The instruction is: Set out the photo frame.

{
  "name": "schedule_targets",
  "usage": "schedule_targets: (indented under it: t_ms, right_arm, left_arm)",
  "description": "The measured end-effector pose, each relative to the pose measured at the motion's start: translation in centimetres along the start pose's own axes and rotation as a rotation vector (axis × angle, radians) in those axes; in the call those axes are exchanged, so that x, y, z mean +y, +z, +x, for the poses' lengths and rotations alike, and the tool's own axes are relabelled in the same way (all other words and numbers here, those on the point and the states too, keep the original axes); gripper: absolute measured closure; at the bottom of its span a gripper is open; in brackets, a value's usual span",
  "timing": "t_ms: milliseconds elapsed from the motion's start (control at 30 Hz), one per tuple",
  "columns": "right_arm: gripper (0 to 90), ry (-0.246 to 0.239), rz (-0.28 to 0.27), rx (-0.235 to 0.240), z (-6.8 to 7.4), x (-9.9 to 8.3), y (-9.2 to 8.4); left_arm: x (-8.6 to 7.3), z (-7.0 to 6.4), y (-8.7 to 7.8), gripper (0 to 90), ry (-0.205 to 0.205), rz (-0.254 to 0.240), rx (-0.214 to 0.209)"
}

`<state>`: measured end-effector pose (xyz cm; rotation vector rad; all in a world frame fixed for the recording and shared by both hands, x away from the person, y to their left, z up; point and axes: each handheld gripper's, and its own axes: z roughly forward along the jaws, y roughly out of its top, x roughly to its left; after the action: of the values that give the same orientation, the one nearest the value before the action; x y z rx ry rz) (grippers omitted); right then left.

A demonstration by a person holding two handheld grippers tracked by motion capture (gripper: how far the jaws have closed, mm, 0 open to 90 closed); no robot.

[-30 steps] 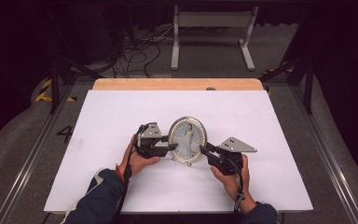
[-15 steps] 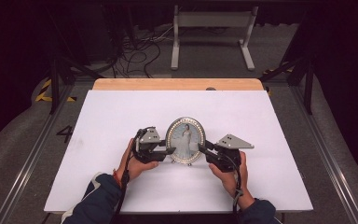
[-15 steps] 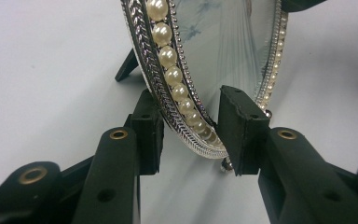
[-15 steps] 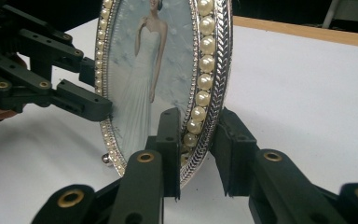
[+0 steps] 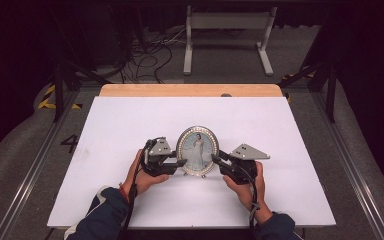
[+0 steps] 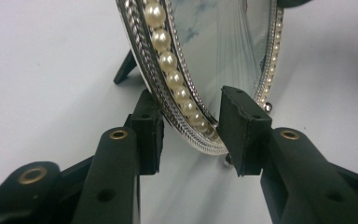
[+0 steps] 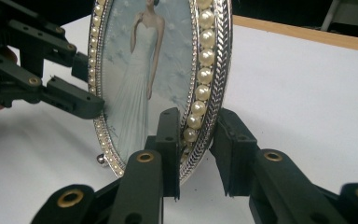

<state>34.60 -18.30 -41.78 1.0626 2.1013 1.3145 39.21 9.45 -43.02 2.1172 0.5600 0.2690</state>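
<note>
- An oval picture frame point(image 5: 197, 151) stands upright near the middle of the white surface point(image 5: 130, 120), a little toward 6 o'clock from its centre, resting on small ball feet with a dark prop behind it.
- The frame has a silver braided rim with a ring of pearl beads inside it, and holds a picture of a figure in a long white dress.
- The left tongs point(image 5: 179, 162) come in at the frame's 9 o'clock side, low on the rim. In the left gripper view the left tongs point(image 6: 189, 131) stand part open, 1 jaw behind the rim and 1 in front, with a small gap showing on each side, so nothing is clamped.
- The right tongs point(image 5: 216, 160) meet the frame's 3 o'clock side, also low. In the right gripper view the right tongs point(image 7: 196, 151) straddle the rim, the front jaw touching the pearls; whether the rear jaw presses the back, I cannot tell.
- A hand point(image 5: 139, 176) holds the left tool, and another hand point(image 5: 245, 185) holds the right.
</note>
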Motion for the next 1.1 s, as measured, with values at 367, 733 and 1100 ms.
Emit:
schedule_targets:
  t_ms: [367, 733, 1100]
  right_arm:
    - [72.1, -0.008, 0.016, 0.004, 0.33, -0.22, 0.26]
    - [70.8, -0.004, 0.017, 0.003, -0.04, -0.11, 0.52]
    - [71.6, -0.031, 0.015, -0.003, 0.38, -0.06, 0.48]
  left_arm:
    - [-0.16, 0.11, -0.18, 64.8, -0.027, -0.037, 0.010]
    - [-0.17, -0.35, -0.56, 66.1, -0.027, -0.029, 0.006]
    - [-0.36, -0.22, -0.35, 64.0, -0.007, -0.029, 0.014]
